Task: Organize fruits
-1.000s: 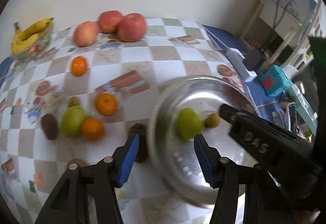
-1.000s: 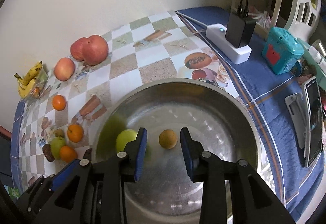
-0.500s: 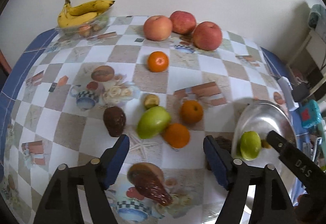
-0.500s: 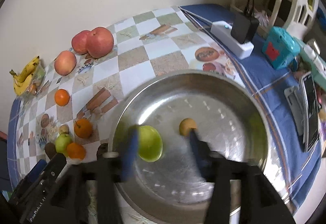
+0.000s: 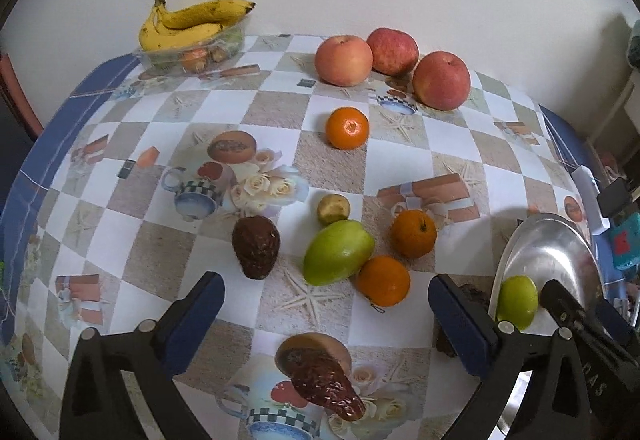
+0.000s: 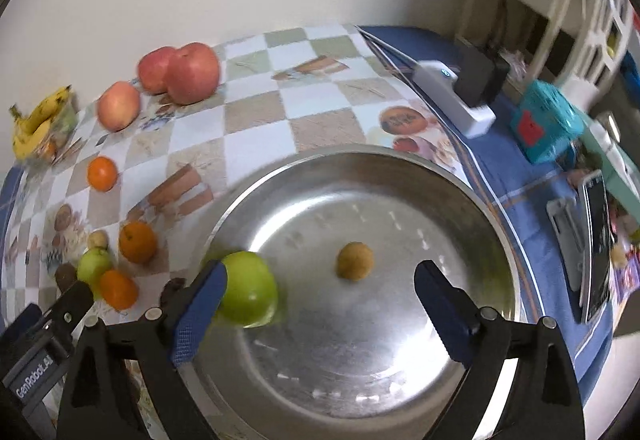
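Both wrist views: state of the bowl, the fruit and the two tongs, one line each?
Steel bowl: upright, holds two fruits.
Green apple: inside bowl.
Small brown fruit: inside bowl.
Three oranges: loose on tablecloth.
Left tongs: opening, empty.
Right tongs: opening, empty.

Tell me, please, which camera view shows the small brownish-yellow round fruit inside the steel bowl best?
The right wrist view: the small brownish-yellow round fruit lies unobstructed on the floor of the steel bowl. In the left wrist view, only the bowl's edge shows, and that fruit is hidden.
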`<state>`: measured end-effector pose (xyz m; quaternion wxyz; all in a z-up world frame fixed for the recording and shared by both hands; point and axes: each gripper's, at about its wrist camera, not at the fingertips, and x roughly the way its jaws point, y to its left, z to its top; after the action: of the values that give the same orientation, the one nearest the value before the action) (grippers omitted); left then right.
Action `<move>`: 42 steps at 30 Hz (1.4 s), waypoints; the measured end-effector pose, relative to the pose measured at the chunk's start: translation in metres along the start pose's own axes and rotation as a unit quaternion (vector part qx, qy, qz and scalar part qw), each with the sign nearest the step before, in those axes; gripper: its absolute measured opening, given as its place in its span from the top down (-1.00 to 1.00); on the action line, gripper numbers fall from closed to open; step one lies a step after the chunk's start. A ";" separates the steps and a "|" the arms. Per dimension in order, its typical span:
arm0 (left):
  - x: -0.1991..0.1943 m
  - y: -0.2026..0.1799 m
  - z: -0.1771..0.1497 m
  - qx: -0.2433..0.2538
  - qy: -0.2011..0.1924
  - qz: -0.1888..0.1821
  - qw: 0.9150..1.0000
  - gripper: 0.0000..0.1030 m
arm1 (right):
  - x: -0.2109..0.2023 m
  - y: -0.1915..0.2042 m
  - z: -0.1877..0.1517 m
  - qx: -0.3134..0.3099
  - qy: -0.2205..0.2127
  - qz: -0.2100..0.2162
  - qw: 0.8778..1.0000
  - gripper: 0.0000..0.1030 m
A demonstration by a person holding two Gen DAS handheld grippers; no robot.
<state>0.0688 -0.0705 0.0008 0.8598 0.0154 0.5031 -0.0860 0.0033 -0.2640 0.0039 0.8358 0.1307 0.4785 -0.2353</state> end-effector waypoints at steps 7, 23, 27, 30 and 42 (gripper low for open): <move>-0.006 0.011 0.001 -0.016 -0.012 0.007 1.000 -1.00 | -0.009 0.022 -0.005 -0.062 -0.023 0.006 0.998 -0.84; -0.022 0.067 -0.007 -0.094 0.003 -0.001 0.996 -1.00 | -0.016 0.058 -0.012 -0.072 0.005 0.154 0.985 -0.84; -0.011 0.071 -0.017 -0.107 0.038 -0.010 0.993 -0.98 | -0.014 0.060 -0.012 -0.072 0.010 0.157 0.985 -0.79; 0.001 0.070 -0.025 -0.116 0.072 -0.027 0.990 -0.95 | -0.010 0.061 -0.014 -0.075 0.019 0.156 0.985 -0.39; 0.022 0.052 -0.045 -0.128 0.140 -0.115 0.975 0.13 | -0.004 0.070 -0.014 -0.083 0.028 0.190 0.978 0.21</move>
<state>0.0494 -0.0167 -0.0433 0.7597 -0.1410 0.6240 -0.1165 0.0277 -0.1969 -0.0003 0.8593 0.1561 0.4862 -0.0285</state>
